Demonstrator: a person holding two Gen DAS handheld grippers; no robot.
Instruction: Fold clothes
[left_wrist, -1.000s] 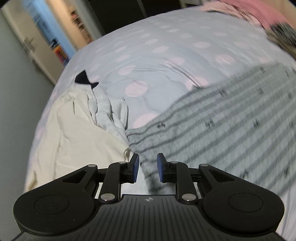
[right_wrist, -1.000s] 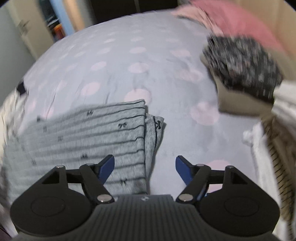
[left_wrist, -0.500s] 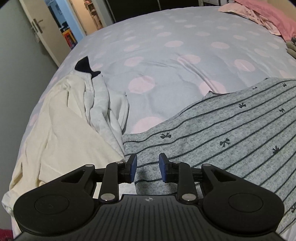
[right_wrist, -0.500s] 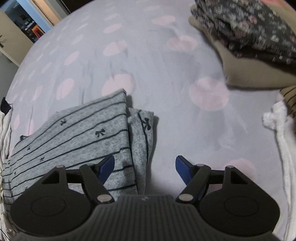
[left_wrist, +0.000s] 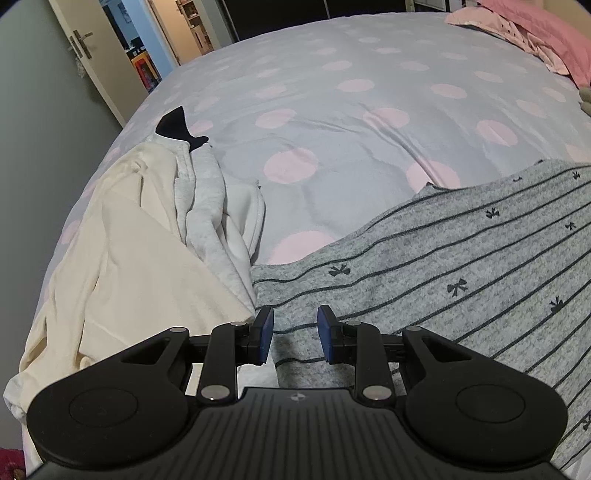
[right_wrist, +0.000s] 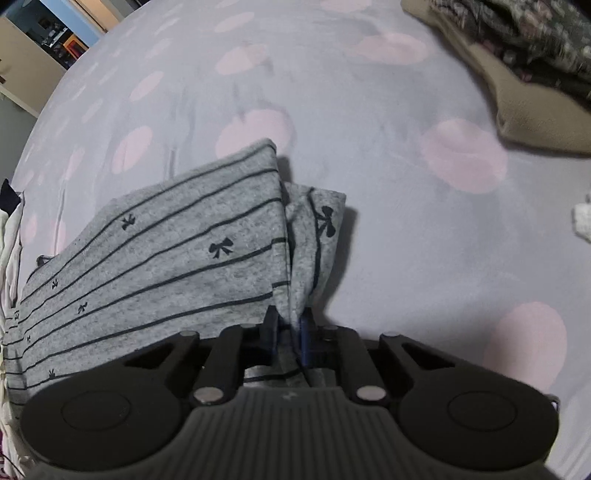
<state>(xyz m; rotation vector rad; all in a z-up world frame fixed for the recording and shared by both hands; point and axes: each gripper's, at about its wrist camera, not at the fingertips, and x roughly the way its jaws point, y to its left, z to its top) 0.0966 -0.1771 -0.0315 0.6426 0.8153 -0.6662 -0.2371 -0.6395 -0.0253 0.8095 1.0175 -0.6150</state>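
— Bedroom, by the look of it: a bed (left_wrist: 369, 122) under a pale cover with pink dots fills the left wrist view, with a door ajar far off beyond the left tongs (left_wrist: 293, 330). What are those tongs doing?

— Their blue pads stand a little apart, pinching nothing. The grey striped top (left_wrist: 461, 266) lies flat just ahead and to the right, and its near corner sits right between the pads. I'd say they are lined up on that corner so it can be gripped for a fold.

— And the pale heap to the left?

— A cream garment (left_wrist: 122, 266) with a light grey one (left_wrist: 210, 206) bunched on it, touching the top's left edge. Probably waiting their turn, kept to the side so the top has room to lie flat.

— Now the right wrist view.

— Same dotted bed (right_wrist: 406, 240). The right tongs (right_wrist: 290, 325) are closing, and a gather of the grey striped top (right_wrist: 184, 251) at its right edge is already squeezed between the pads. The cloth rises into them in a small peak, so I judge the pinch has it.

— Why that edge?

— With one side gripped and the other corner lined up, both near ends could be lifted together. Far off to the upper right sits a stack of clothes (right_wrist: 535, 74), tan beneath and dark-patterned on top, well apart; likely the finished pile.
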